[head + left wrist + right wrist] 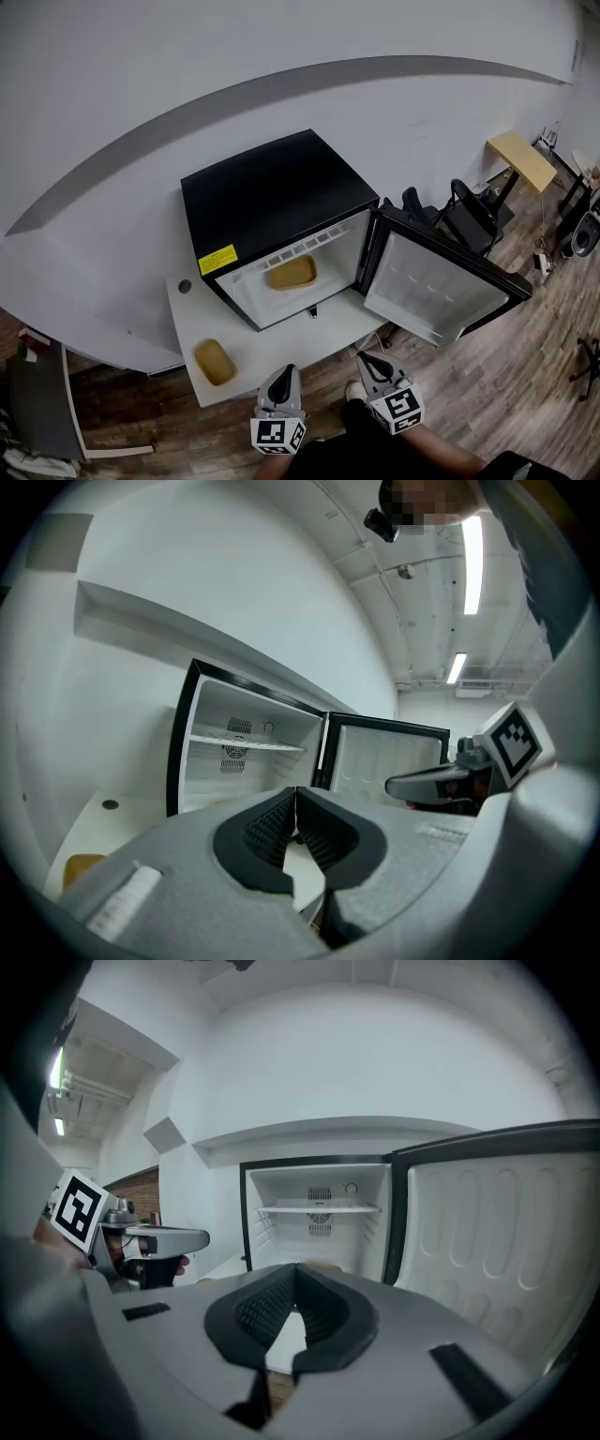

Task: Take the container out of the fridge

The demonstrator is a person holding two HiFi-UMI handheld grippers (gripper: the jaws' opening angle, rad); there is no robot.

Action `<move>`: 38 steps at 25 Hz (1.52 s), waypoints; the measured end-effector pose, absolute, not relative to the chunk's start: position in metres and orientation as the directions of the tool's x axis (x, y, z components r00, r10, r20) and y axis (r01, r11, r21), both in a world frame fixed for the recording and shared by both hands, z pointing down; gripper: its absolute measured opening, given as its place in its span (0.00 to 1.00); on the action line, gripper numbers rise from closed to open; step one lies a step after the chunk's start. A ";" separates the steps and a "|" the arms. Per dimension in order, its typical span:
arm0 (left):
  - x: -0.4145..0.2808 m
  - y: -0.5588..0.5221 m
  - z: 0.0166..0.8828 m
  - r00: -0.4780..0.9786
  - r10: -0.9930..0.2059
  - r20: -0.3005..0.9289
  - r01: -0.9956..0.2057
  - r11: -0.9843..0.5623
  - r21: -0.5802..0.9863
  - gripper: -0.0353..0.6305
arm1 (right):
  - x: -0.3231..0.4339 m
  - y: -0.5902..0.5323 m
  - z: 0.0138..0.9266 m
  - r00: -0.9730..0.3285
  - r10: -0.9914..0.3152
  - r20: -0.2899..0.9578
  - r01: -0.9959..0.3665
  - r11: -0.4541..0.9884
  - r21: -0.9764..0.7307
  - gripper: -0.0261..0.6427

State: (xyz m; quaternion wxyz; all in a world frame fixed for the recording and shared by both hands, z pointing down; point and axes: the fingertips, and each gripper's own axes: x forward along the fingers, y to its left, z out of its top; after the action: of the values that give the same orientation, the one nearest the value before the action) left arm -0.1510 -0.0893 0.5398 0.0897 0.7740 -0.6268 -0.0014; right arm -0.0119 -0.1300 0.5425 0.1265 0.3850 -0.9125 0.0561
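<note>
Tan container (291, 273) flat on floor of open black fridge (272, 197).

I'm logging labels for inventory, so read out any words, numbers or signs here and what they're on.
Yellow sticker on the black mini fridge, front corner: print too small to read.
Black-and-white square markers on the left gripper and right gripper: patterns, no words.
No other text.
</note>
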 end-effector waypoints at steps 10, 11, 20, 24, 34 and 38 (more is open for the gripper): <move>-0.151 -0.157 0.545 0.129 -0.975 0.182 -0.990 -0.117 0.074 0.08 | -0.005 -0.194 0.553 -0.723 -0.623 0.300 -0.657 0.754 -0.019 0.04; -0.151 -0.163 0.548 0.119 -0.974 0.191 -0.992 -0.107 0.073 0.08 | -0.005 -0.199 0.553 -0.731 -0.614 0.299 -0.650 0.760 -0.028 0.04; -0.151 -0.214 0.574 0.058 -0.956 0.287 -0.998 -0.053 0.024 0.08 | 0.004 -0.257 0.561 -0.774 -0.556 0.303 -0.605 0.790 -0.097 0.04; -0.152 -0.230 0.584 0.057 -0.945 0.322 -0.998 -0.059 0.002 0.08 | -0.003 -0.269 0.555 -0.793 -0.542 0.279 -0.585 0.805 -0.097 0.04; -0.159 -0.285 0.640 0.178 -0.880 0.440 -0.975 -0.219 -0.044 0.08 | -0.021 -0.283 0.561 -0.760 -0.572 0.309 -0.630 0.766 -0.129 0.04; -0.164 -0.307 0.660 0.219 -0.855 0.471 -0.956 -0.284 -0.071 0.08 | -0.019 -0.294 0.558 -0.728 -0.609 0.315 -0.669 0.731 -0.133 0.04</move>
State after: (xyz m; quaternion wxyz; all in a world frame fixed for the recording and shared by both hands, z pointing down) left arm -0.1635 -0.3070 0.6596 0.1178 0.7719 -0.5865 0.2153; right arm -0.0185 -0.2938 0.5584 0.1261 0.3468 -0.9217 0.1194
